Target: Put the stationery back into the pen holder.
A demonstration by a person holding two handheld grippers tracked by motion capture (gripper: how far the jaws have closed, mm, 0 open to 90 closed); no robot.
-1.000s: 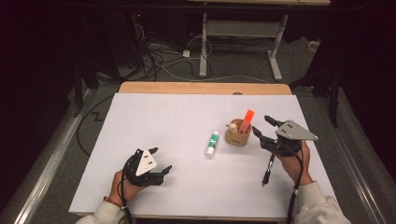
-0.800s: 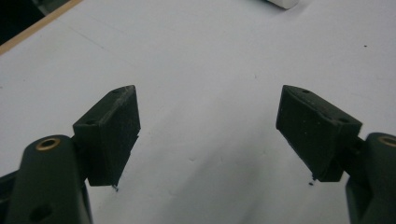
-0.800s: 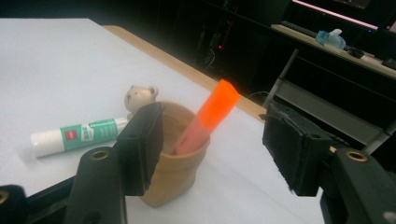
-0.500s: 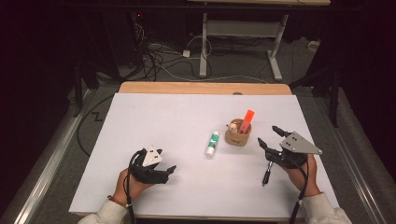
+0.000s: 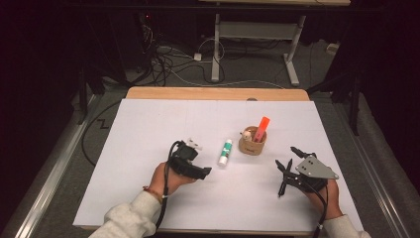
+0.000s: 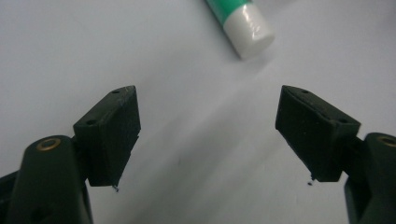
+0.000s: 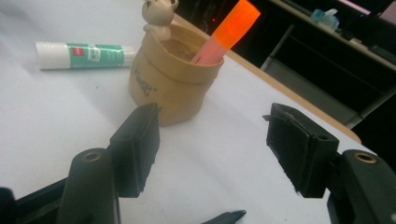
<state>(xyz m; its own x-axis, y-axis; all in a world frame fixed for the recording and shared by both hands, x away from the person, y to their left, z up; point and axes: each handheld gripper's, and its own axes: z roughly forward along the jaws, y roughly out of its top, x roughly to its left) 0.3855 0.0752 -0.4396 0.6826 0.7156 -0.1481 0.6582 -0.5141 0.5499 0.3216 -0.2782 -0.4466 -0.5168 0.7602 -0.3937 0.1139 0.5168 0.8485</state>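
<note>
A green-and-white glue stick (image 5: 225, 152) lies mid-table. My left gripper (image 5: 203, 161) is just left of it, open and empty; in the left gripper view the stick's white cap (image 6: 247, 28) lies ahead of the left gripper (image 6: 208, 95). A tan cup (image 5: 252, 142) holds an orange highlighter (image 5: 261, 129) and has a small bear figure (image 7: 159, 16) on its rim. My right gripper (image 5: 286, 157) stands to the right of the cup (image 7: 168, 79); its jaws have just been opening and nothing is between them. A black pen (image 5: 283, 181) lies on the sheet beside it.
A white sheet (image 5: 148, 129) covers the table, with a wooden strip (image 5: 213, 93) bare at the far edge. Beyond it are cables (image 5: 168, 59) on the floor and a desk frame (image 5: 252, 29). The right gripper view has the glue stick (image 7: 84, 55) left of the cup.
My left hand has moved right, up to the glue stick. The right gripper has drawn back from the cup, sunk a little and spread its jaws. The pen stays put.
</note>
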